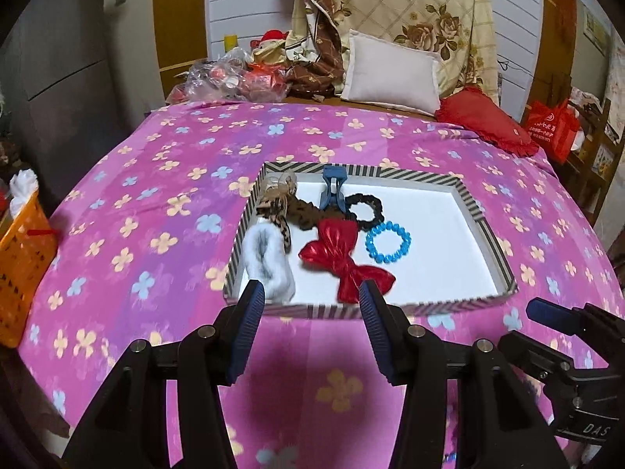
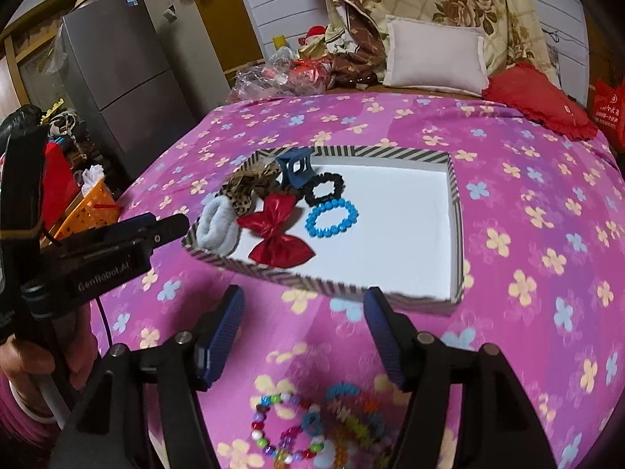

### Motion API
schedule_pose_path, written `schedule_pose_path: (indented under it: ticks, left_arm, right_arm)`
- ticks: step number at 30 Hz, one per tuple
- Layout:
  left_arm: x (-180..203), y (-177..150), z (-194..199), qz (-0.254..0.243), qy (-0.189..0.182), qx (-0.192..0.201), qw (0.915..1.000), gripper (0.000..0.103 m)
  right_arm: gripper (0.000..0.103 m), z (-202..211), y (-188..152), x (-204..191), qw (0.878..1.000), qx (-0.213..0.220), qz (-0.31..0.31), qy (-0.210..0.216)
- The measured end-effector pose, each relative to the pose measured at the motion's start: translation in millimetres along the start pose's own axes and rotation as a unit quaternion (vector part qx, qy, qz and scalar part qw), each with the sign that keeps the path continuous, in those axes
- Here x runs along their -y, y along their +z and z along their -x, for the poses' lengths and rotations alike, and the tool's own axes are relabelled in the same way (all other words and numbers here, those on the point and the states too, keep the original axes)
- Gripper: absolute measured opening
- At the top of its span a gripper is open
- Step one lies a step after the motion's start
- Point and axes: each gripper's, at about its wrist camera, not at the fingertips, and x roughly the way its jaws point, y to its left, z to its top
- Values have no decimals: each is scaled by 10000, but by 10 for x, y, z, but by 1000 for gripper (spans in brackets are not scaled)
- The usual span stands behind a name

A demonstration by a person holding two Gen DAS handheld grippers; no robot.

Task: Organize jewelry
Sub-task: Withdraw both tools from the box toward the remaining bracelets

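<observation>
A striped tray (image 1: 470, 205) (image 2: 456, 195) with a white floor lies on the pink flowered bedspread. In it lie a red bow (image 1: 340, 258) (image 2: 279, 234), a blue bead bracelet (image 1: 387, 242) (image 2: 331, 219), a black scrunchie (image 1: 365, 207) (image 2: 324, 187), a blue claw clip (image 1: 332, 191) (image 2: 295, 170), a leopard hair tie (image 1: 277, 211) (image 2: 246, 191) and a white fluffy scrunchie (image 1: 265, 262) (image 2: 216, 226). My left gripper (image 1: 310, 293) is open and empty just before the tray's near rim. My right gripper (image 2: 302, 301) is open and empty, above a multicoloured bead bracelet (image 2: 285, 430) and colourful small clips (image 2: 351, 418) on the bedspread.
An orange basket (image 1: 19, 273) (image 2: 91, 205) stands off the bed's left side. Pillows (image 1: 390, 74), a red cushion (image 1: 484, 119), plastic bags (image 1: 234, 78) and bedding pile at the bed's far end. A grey fridge (image 2: 117, 90) stands at left. The right gripper shows in the left wrist view (image 1: 562, 320).
</observation>
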Motion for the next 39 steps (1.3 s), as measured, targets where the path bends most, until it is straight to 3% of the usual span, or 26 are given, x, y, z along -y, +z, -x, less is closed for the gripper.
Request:
schedule_pose_path:
  ticks: [13,39]
  left_arm:
    - [84,-280,201,48,21,38,10000,43]
    - [173,-494,236,-39,76,-71,9999,43]
  right_arm:
    - [68,161,-269,-28,9999,-46,32,-89]
    - [75,254,-389,-64,9998,-122,100,-97]
